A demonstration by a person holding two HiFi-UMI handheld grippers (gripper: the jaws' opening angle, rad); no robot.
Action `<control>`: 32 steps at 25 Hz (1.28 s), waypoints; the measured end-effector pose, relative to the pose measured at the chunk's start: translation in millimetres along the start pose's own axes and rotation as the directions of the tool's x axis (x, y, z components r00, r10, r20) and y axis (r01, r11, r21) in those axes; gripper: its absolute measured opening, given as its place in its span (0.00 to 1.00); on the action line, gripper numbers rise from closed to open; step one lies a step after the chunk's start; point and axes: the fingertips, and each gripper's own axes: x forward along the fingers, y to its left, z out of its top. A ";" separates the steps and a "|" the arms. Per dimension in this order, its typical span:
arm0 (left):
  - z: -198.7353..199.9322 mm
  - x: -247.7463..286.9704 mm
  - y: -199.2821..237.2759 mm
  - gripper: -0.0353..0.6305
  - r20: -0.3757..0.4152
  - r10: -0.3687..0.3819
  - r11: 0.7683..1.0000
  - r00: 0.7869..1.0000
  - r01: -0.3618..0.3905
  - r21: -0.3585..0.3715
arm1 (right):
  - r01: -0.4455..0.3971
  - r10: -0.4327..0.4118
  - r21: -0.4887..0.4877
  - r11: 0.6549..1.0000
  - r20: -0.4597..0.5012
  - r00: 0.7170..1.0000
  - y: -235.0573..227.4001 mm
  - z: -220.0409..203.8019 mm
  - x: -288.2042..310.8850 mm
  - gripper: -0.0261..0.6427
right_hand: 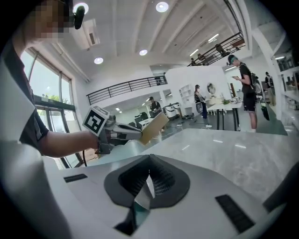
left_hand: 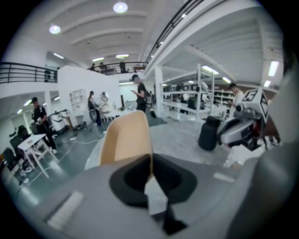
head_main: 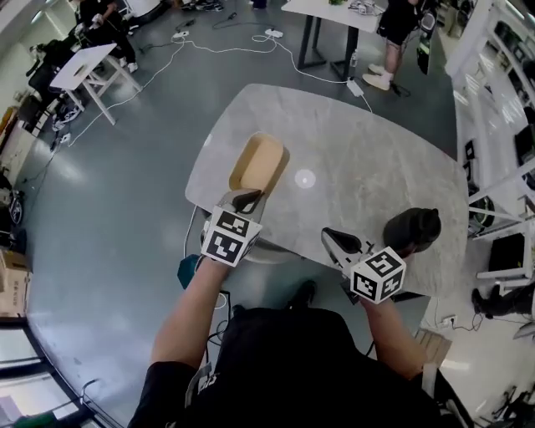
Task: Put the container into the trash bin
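A tan, shallow paper container is lifted above the near left part of the grey marble table. My left gripper is shut on its near rim. In the left gripper view the container stands up from the closed jaws, its rim pinched at the left gripper. A black trash bin stands on the table at the right, also seen as the bin. My right gripper hovers left of the bin, near the table's front edge. The right gripper is shut with nothing in it.
A white folding table stands far left and a desk at the back, with cables on the floor. People stand in the background. White shelving lines the right side. A teal object sits under the table's near edge.
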 end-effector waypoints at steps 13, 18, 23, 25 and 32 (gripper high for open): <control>-179.2 -242.7 112.0 0.09 -0.042 0.239 0.966 0.970 -0.241 -0.092 | -0.237 0.231 -0.083 0.968 -0.074 0.970 249.2 -20.5 139.3 0.03; -245.2 -292.3 135.7 0.09 -0.099 0.299 0.934 0.949 -0.312 -0.176 | -0.313 0.301 -0.077 0.947 -0.135 0.944 302.2 -41.3 171.0 0.03; -298.3 -298.1 142.7 0.09 -0.165 0.314 0.896 0.935 -0.350 -0.275 | -0.388 0.361 -0.077 0.919 -0.240 0.901 318.0 -61.5 196.5 0.03; -318.1 -292.7 139.5 0.09 -0.190 0.307 0.878 0.933 -0.355 -0.322 | -0.405 0.370 -0.074 0.911 -0.286 0.884 315.3 -71.7 208.4 0.03; -422.4 -239.4 126.2 0.09 -0.308 0.230 0.832 0.923 -0.351 -0.429 | -0.451 0.411 -0.014 0.892 -0.387 0.825 305.8 -127.6 274.7 0.03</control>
